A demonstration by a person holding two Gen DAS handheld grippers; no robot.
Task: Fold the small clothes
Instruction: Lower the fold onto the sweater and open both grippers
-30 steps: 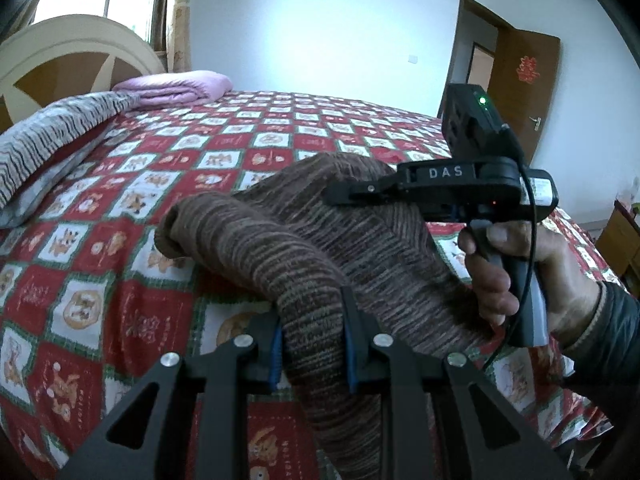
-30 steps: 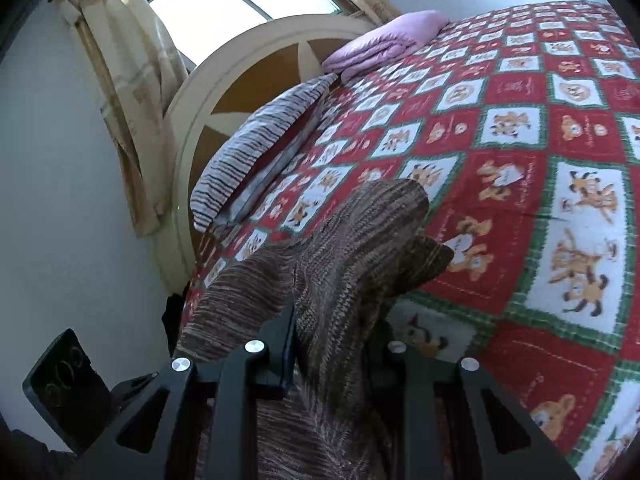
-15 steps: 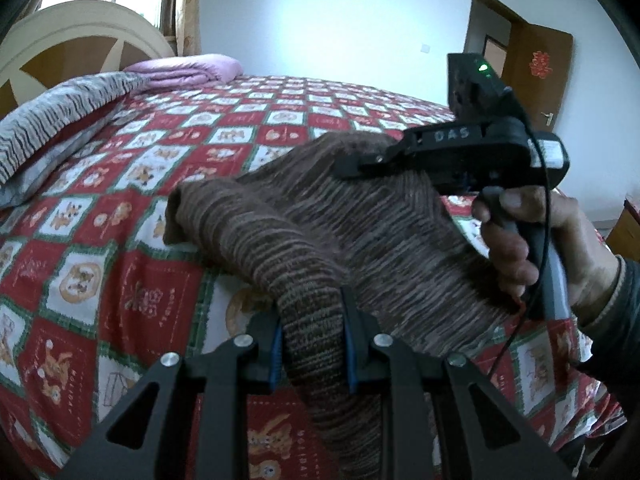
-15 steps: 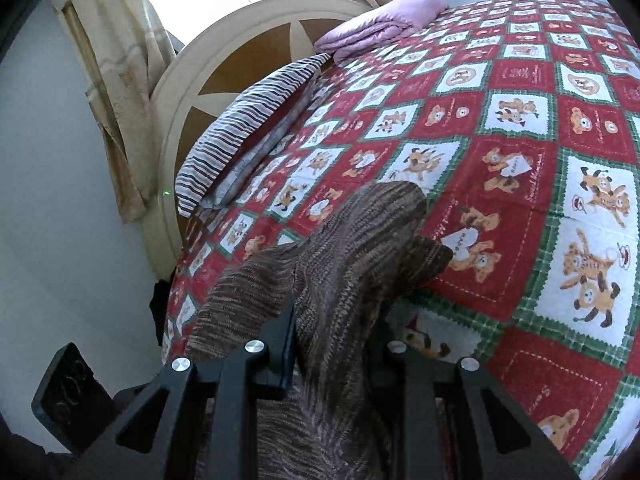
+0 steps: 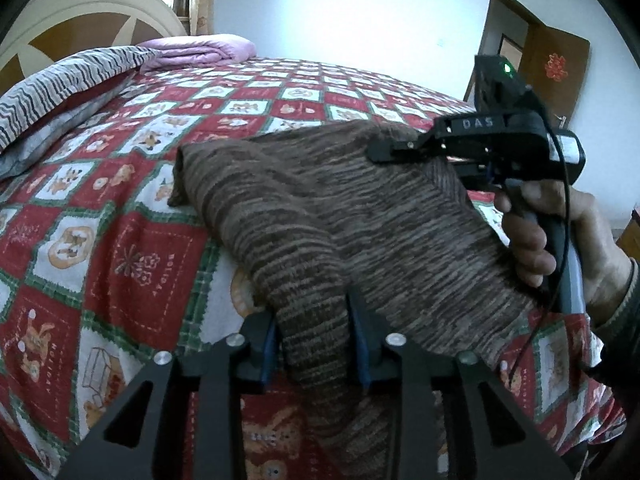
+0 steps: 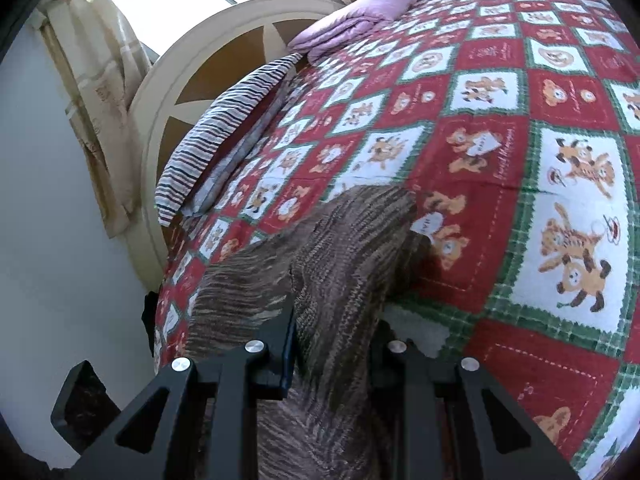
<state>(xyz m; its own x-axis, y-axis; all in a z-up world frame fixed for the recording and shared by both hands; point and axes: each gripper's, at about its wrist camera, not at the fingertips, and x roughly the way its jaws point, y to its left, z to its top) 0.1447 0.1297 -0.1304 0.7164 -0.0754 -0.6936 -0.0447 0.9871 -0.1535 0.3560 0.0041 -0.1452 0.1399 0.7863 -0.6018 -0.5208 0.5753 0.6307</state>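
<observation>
Left tongs (image 5: 312, 344), seen from the left wrist: clenched on a bunched fold of the brown striped knit garment (image 5: 320, 208), blue pads pressed against the cloth on both sides. Right tongs (image 6: 334, 344), seen from the right wrist: likewise clenched on a gathered fold of the same garment (image 6: 340, 264), cloth filling the gap between the fingers. Right tongs (image 5: 404, 148) also visible from the left wrist, at the far right edge of the garment, body lettered "DAS", green light lit on top, handle gripped by the person's right hand (image 5: 560, 240); fingertips there hidden in the cloth.

Garment held up between the two tongs, spread over the near part of the bed, one rounded corner drooping toward the quilt (image 5: 120, 208) at the left. Underside contact with the quilt not discernible.

Quilt: red and white squares with bear pictures and green borders, covering the whole bed. Striped pillow (image 5: 60, 84) at the head of the bed, beside a folded lilac blanket (image 5: 200, 50). Rounded cream and brown headboard (image 6: 224, 56) behind both, curtain (image 6: 96, 92) and window above. Brown door (image 5: 556, 68) with a red ornament at the far right wall.
</observation>
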